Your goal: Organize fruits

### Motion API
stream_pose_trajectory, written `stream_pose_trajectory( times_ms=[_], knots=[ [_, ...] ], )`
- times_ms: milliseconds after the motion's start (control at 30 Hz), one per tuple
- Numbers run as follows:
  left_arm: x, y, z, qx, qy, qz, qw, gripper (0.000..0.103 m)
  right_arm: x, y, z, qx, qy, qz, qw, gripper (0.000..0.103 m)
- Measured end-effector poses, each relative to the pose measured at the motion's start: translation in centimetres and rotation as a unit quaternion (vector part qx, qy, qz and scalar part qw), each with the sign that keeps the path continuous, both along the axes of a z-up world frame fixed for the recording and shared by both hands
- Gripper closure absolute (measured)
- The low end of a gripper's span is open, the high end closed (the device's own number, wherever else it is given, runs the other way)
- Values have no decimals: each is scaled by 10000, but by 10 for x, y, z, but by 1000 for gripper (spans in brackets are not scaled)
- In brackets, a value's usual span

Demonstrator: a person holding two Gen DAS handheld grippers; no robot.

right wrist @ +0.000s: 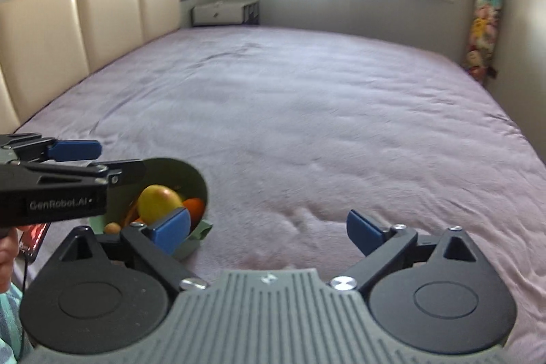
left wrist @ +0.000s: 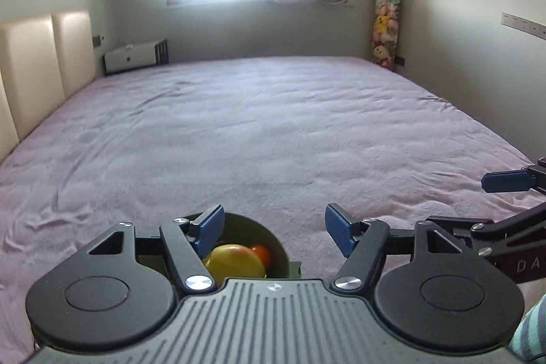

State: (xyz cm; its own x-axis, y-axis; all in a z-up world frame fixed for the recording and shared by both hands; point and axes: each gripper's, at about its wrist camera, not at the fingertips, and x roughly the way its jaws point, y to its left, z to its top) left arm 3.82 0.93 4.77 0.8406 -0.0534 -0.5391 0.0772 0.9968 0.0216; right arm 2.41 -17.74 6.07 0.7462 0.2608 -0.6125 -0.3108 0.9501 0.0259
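The left gripper [left wrist: 274, 229], black-armed with blue pads, has its jaws spread wide with nothing between them; only the pale lilac bedspread [left wrist: 273, 132] shows in the gap. Just below and behind its left blue pad [left wrist: 209, 229] sits the round olive-green bowl [left wrist: 273, 239], mostly hidden under the gripper's body. Inside the bowl a large yellow fruit with a reddish blush [left wrist: 235, 261] lies nearest that pad, and a small orange fruit [left wrist: 261, 253] sits just to its right, touching it.

The right gripper [right wrist: 268, 229] is likewise spread wide and grips nothing; bare bedspread fills the space between its blue pads. From the right wrist view the green bowl [right wrist: 191, 176] lies off to the gripper's left, partly behind its left blue pad [right wrist: 172, 227]. The yellow fruit [right wrist: 158, 203] rests against the orange one [right wrist: 194, 207], and a small tan round fruit [right wrist: 112, 228] lies low in the bowl at the left. The bowl stands on a pale green base [right wrist: 201, 232] on the bedspread.

In this view the left gripper [right wrist: 99, 161] reaches in from the left edge, one blue pad above the bowl's rim and its other jaw over the rim. A hand [right wrist: 8, 255] holds its grip at the lower left. A cream padded headboard [right wrist: 85, 33] lines the bed's left side, well apart from both grippers.
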Motion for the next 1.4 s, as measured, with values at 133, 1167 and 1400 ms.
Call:
stream_pose_trajectory(
  times_ms=[133,1167,1400],
  knots=[
    [-10,-9,-1,76,-181,-21,9998,18,-18,-11,-1,81,-211,-319,9992,4],
    [10,-12,-60,-34,1607,267,9866,14,5,-20,-74,73,1102,-864,9901,4],
    [11,-13,-60,-28,1613,284,9865,14,5,-23,-74,113,1151,-905,9892,4]
  ],
)
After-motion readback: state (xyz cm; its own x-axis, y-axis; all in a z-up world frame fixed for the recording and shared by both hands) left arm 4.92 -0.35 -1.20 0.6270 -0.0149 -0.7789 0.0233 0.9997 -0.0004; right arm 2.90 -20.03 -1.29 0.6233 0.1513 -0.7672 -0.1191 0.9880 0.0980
